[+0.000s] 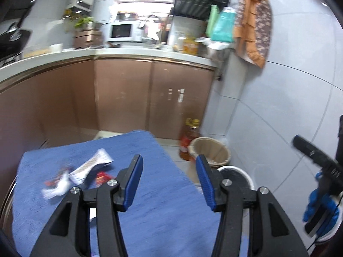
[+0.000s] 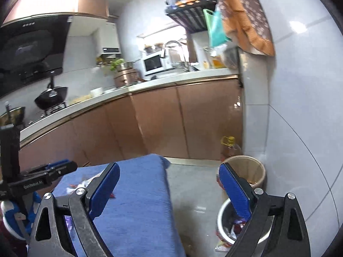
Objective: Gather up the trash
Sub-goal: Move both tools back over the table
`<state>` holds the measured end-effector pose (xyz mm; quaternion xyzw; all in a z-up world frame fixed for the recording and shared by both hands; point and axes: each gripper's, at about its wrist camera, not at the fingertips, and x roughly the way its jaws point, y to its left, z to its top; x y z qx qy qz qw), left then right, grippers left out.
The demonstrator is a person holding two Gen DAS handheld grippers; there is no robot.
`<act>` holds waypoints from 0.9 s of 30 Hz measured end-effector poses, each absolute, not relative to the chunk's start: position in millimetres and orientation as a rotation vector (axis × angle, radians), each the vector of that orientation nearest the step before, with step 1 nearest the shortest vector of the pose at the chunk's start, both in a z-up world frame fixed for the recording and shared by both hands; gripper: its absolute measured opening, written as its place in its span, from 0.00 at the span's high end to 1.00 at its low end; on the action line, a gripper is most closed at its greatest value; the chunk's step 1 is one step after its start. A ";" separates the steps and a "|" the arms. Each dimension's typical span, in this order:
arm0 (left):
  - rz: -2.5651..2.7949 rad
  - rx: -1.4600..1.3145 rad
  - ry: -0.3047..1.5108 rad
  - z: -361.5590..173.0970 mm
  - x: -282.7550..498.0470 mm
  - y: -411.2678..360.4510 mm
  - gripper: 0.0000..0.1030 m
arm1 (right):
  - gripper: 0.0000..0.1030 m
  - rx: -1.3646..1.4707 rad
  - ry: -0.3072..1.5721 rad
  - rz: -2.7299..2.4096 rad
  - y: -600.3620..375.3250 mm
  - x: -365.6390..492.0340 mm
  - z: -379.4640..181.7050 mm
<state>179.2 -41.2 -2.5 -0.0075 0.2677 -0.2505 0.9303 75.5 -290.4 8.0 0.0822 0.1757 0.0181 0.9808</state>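
Note:
Several wrappers lie on the blue cloth (image 1: 150, 192): a white printed packet (image 1: 91, 166), a crumpled white and red wrapper (image 1: 56, 185) and a small red piece (image 1: 101, 176). My left gripper (image 1: 169, 169) is open and empty, above the cloth and right of the wrappers. My right gripper (image 2: 169, 177) is open and empty, above the cloth's right edge. A white bin (image 2: 220, 220) with wrappers inside stands on the floor under the right finger; it also shows in the left wrist view (image 1: 246, 176). The wrappers show partly in the right wrist view (image 2: 79, 185).
A beige bin (image 2: 257, 171) stands behind the white one by the wall, next to an oil bottle (image 2: 230, 147). Brown cabinets (image 1: 128, 98) and a cluttered counter (image 1: 137, 52) lie ahead. The tiled wall (image 2: 300, 128) is on the right. Trash (image 2: 221, 245) lies on the floor.

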 end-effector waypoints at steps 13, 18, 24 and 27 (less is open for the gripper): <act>-0.255 -0.013 0.661 -86.6 211.5 91.6 0.52 | 0.09 0.107 0.431 0.215 -209.4 144.3 -16.6; -0.257 -0.001 0.737 -125.2 228.0 105.0 0.52 | 0.09 0.072 0.513 0.293 -171.8 188.4 -46.1; -0.281 0.029 0.799 -151.8 250.2 102.9 0.52 | 0.11 0.030 0.632 0.398 -122.4 241.4 -92.2; -0.289 0.044 0.823 -162.3 258.0 104.7 0.53 | 0.14 0.005 0.690 0.438 -99.9 263.7 -116.3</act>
